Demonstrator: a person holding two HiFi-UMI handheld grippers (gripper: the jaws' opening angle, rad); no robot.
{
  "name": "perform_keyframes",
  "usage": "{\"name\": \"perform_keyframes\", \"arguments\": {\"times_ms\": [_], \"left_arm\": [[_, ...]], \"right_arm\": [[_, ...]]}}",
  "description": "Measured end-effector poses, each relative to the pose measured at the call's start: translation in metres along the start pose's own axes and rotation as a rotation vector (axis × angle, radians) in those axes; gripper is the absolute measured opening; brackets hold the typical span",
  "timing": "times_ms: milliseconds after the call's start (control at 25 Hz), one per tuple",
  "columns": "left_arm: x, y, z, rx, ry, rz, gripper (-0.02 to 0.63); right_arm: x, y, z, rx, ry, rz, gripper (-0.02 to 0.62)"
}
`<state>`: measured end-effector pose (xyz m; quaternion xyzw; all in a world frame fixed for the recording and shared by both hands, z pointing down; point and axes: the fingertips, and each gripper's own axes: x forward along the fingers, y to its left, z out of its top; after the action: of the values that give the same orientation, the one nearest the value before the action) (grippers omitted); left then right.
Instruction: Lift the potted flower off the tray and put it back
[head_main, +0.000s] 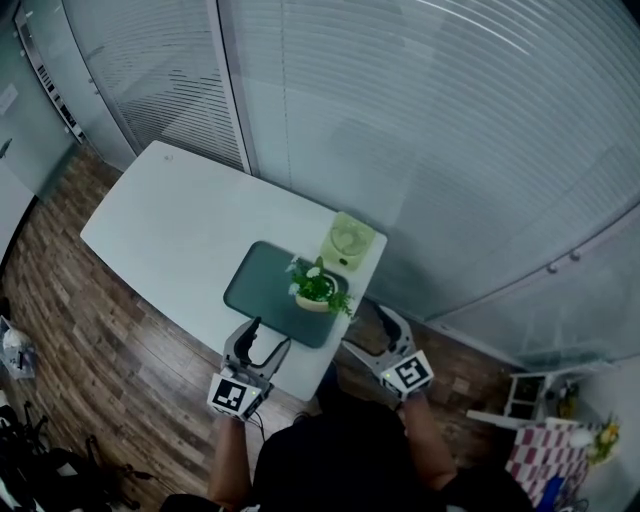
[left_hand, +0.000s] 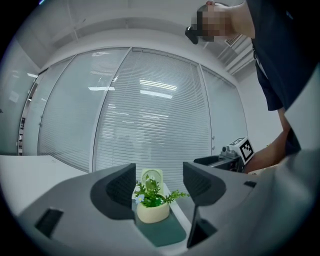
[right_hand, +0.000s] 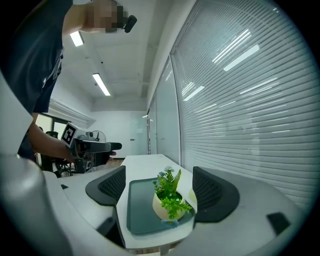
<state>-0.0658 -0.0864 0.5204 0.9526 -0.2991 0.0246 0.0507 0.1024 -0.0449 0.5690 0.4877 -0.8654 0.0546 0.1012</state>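
Potted flower (head_main: 316, 290) stood upright on dark green tray (head_main: 255, 285), toward tray's right end, on white table (head_main: 170, 225). Left gripper (head_main: 268, 338) hovered at table's near edge, jaws wide apart, nothing held; pot lay ahead, in line with gap, untouched. Right gripper (head_main: 368, 328) near tray's right end, jaws also wide, nothing held, pot ahead and clear of both. Pale green fan (head_main: 348, 242) just beyond tray
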Motion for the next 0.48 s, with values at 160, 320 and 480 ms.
{"name": "perform_keyframes", "arguments": {"times_ms": [160,320,480], "left_arm": [[0.008,0.004,-0.014,0.002,0.018,-0.001,0.275],[0.014,0.01,-0.023,0.014,0.044,0.003,0.275],[0.022,0.014,-0.028,0.029,0.066,0.005,0.275]], "right_arm": [[0.004,-0.01,-0.01,0.0,0.004,0.017,0.382],[0.007,-0.017,-0.028,-0.05,0.072,0.063,0.382],[0.006,-0.023,-0.039,-0.081,0.129,0.112,0.382]]}}
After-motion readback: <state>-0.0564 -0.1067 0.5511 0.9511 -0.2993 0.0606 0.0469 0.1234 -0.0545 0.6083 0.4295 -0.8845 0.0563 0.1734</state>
